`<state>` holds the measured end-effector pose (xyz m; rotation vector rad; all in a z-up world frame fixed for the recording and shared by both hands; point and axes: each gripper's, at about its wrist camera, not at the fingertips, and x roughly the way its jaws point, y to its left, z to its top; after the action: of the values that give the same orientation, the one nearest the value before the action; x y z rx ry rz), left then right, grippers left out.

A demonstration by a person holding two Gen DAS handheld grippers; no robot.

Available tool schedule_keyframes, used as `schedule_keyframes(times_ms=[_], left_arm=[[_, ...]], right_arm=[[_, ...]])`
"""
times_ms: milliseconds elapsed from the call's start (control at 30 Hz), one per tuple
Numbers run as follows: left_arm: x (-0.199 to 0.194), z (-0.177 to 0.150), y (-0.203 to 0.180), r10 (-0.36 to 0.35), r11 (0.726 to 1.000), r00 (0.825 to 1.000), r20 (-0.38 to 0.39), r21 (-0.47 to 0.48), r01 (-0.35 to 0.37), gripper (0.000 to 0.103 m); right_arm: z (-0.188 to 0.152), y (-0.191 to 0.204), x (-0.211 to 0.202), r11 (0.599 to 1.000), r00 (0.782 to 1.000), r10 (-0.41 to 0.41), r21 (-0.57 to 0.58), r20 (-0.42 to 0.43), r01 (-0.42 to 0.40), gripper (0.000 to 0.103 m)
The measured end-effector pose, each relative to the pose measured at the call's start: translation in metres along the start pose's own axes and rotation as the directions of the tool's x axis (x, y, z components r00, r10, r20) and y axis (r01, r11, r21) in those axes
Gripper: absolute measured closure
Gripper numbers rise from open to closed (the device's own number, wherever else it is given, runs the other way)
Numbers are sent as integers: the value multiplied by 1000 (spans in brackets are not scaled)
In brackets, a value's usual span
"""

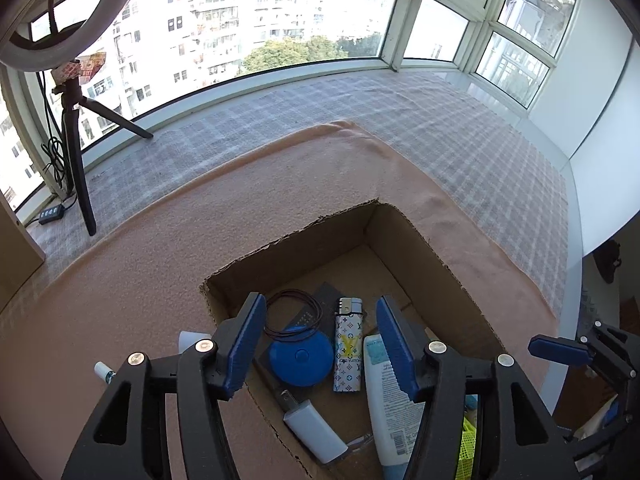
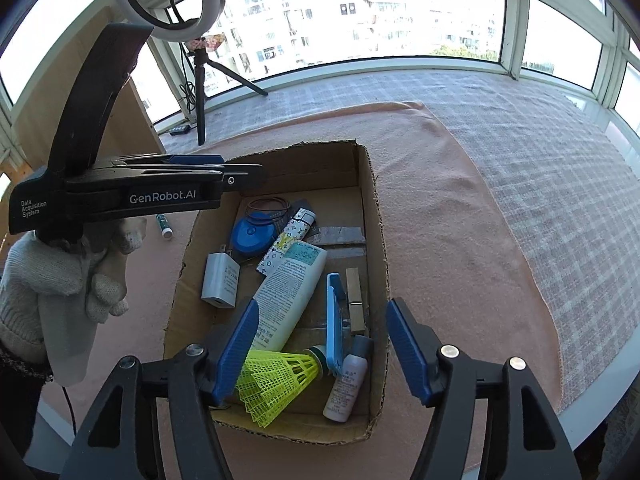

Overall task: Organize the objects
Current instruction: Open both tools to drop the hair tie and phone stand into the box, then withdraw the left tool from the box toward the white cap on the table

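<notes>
Box [image 2: 372, 216] x1 | inside: 1 lighter [image 2: 286, 246], 1 charger [image 2: 220, 280], 1 shuttlecock [image 2: 276, 380], 2 bottles | both hand-held grippers spread, empty

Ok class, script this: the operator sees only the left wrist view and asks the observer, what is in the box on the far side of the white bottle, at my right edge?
Observer: A wooden clothespin lies flat along the inside wall of the cardboard box.
Operator: And the yellow mesh at my edge?
Observer: That is a yellow shuttlecock, lying on its side in the box.
Operator: Anything else there?
Observer: A small grey-capped bottle lies in the box's corner.
</notes>
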<state>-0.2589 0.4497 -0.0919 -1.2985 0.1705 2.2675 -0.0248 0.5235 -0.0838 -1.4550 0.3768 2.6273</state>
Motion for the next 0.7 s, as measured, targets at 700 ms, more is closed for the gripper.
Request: schedule_keyframes(times_ms=[700], left_arm=[[-47, -56, 83, 76, 985, 997, -18, -156, -77, 41]], right_arm=[[-10, 7, -11, 994, 997, 81, 72, 14, -82, 41]])
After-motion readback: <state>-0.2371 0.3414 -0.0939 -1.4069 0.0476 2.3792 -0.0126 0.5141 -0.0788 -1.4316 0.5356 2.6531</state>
